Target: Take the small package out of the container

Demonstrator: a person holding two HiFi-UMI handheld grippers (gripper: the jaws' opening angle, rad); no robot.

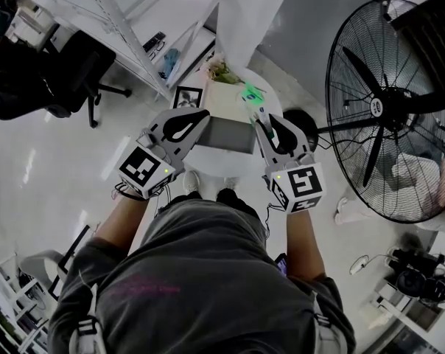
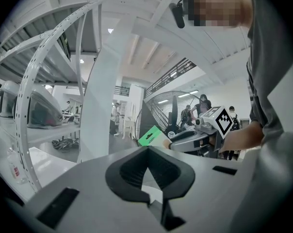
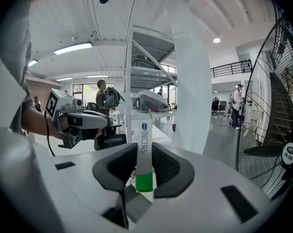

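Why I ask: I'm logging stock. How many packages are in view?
1. The package is pinched in the right gripper, near the container. More may lie hidden inside it.

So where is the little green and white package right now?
In the head view, right of centre, the small package is pinched in the right gripper, by the grey container's far right corner on the white table.

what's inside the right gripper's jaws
The small package, a flat white pack with a green band, stands pinched edge-on in the right gripper. Its bottom end is covered by the jaw base.
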